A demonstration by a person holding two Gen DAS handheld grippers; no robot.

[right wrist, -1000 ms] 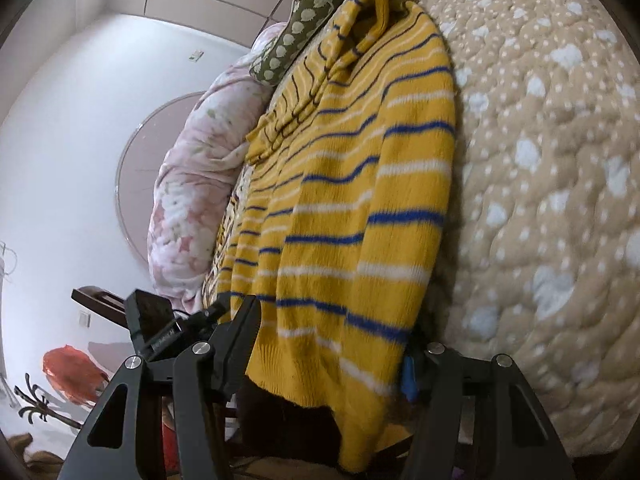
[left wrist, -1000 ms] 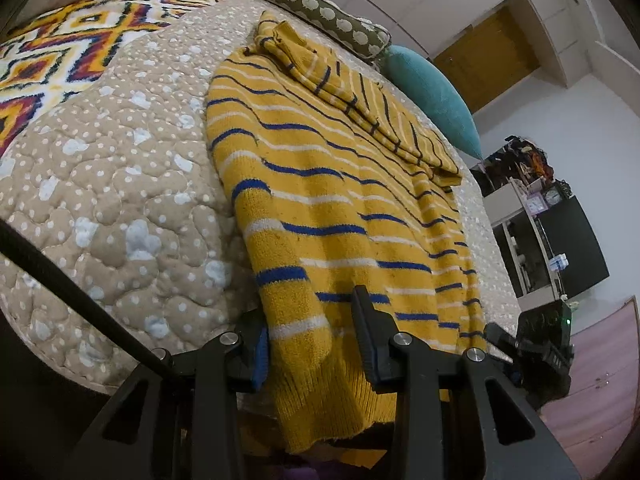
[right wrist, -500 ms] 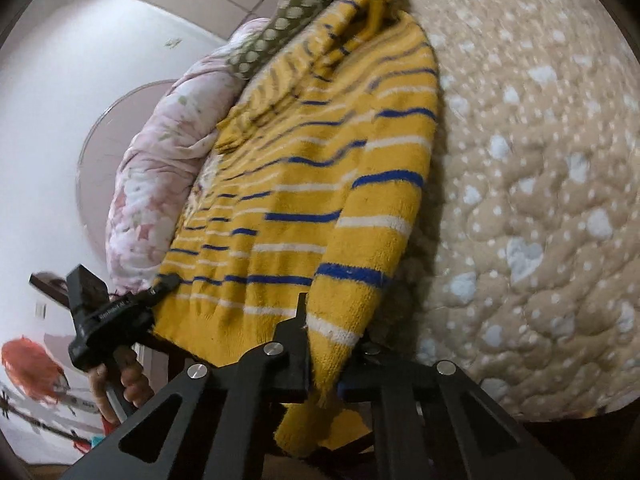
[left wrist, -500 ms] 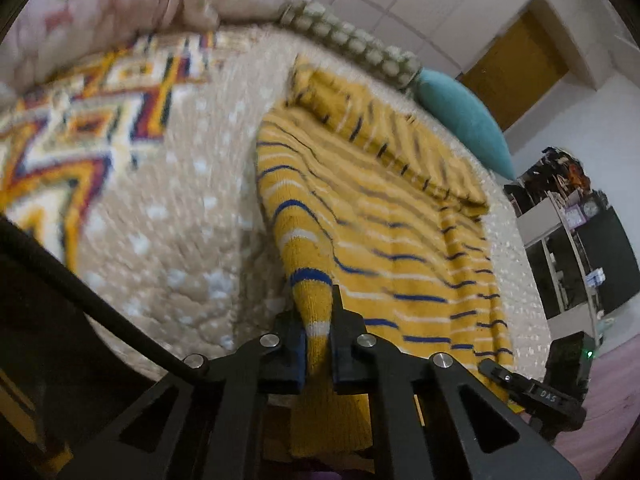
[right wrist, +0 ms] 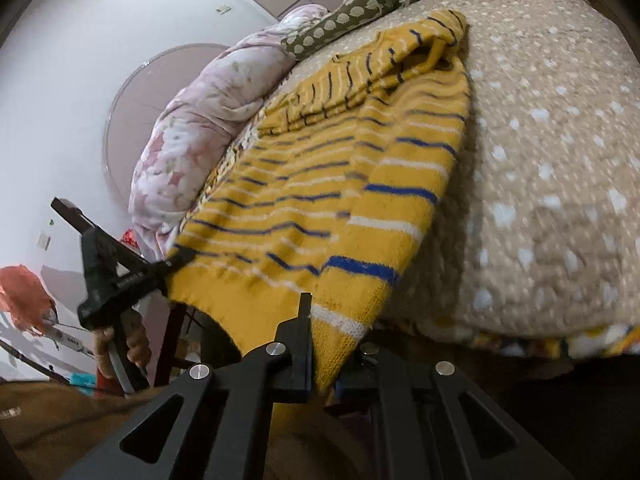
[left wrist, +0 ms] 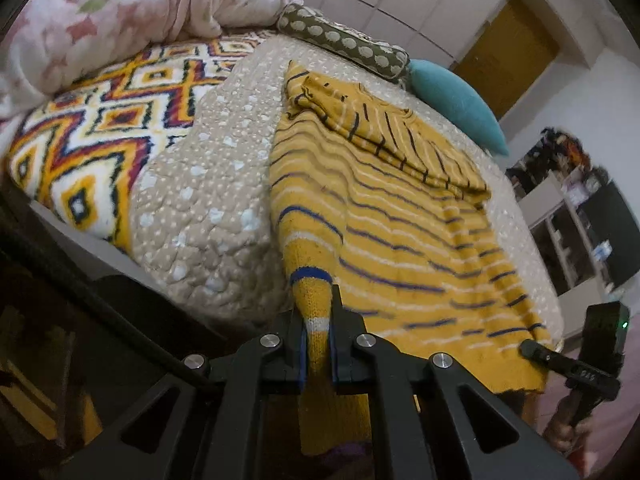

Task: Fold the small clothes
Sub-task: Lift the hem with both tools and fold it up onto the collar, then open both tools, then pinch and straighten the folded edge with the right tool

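Both claws grip the bottom hem of the yellow striped sweater [left wrist: 384,216]. Left claw [left wrist: 318,336] has its fingers pressed together on one hem corner, a narrow bunch of knit pinched between the blue pads, with the rest of the sweater spreading away ahead of it and to its right across the beige quilt [left wrist: 200,200]. Right claw [right wrist: 326,344] pinches the opposite hem corner, and the sweater runs ahead and to its left, with the quilt on its right. Sleeves lie folded across the far end of the sweater, near a spotted pillow [left wrist: 344,42] and a teal cushion [left wrist: 456,100]. Beyond the left claw's left side lies a patterned blanket [left wrist: 92,136].
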